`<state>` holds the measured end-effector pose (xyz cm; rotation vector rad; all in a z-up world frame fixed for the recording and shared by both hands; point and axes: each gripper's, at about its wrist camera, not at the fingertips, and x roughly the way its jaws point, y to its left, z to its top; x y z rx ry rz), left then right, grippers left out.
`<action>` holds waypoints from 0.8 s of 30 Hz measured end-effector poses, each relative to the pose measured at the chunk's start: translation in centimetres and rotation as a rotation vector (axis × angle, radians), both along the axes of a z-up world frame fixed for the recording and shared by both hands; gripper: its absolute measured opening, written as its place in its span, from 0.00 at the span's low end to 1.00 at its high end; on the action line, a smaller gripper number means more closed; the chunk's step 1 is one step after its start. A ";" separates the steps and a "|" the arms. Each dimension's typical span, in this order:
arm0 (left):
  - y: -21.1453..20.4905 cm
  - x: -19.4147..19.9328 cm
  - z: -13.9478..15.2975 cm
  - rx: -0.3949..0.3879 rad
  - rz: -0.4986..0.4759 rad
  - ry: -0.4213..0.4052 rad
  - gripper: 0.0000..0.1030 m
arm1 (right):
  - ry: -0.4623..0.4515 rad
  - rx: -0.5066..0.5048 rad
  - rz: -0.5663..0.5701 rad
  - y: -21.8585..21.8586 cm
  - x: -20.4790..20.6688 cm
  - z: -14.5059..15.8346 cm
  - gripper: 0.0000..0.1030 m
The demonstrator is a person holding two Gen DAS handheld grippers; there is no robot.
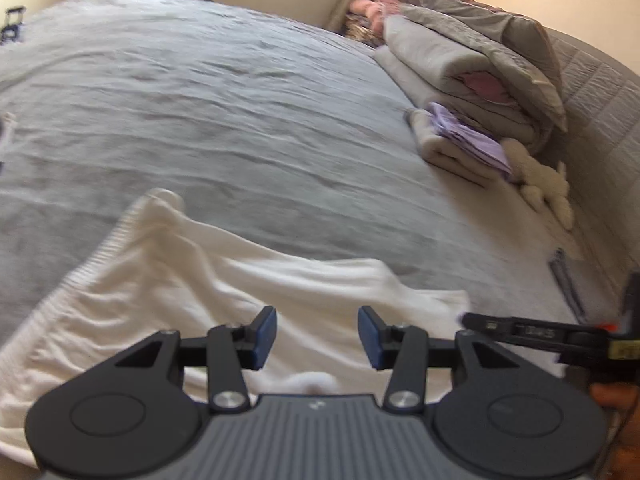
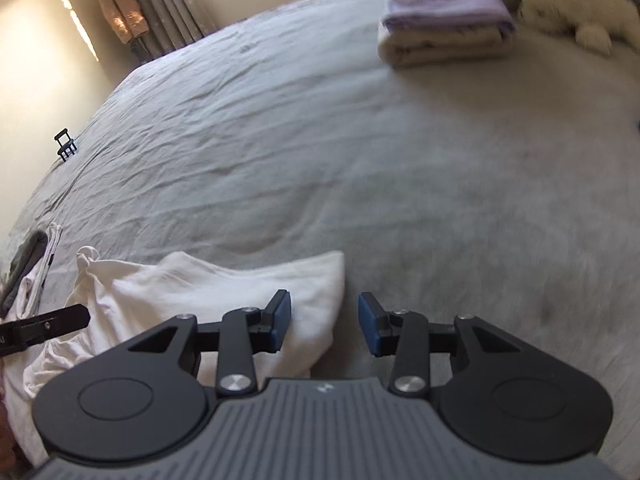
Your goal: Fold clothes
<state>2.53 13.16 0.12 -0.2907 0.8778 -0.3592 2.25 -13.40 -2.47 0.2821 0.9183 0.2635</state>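
Grey bed sheet [image 1: 248,128] bears a rumpled white garment [image 1: 192,280].

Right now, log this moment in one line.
left hand-held gripper: open, empty | right hand-held gripper: open, empty | white garment: unfolded on bed

garment [image 1: 224,280]: white ribbed-hem cloth | bedsheet [image 1: 240,120]: grey wrinkled matt cloth

My bed [image 1: 248,120] wears a wrinkled grey sheet. On it lie a white garment [image 1: 192,280], folded towels [image 2: 444,36], stacked bedding [image 1: 472,68] and a plush toy [image 1: 544,184].
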 end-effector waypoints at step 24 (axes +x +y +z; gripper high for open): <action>0.0 -0.7 -1.4 -0.204 -0.035 0.105 0.36 | 0.084 0.334 0.375 5.9 -4.2 1.0 0.05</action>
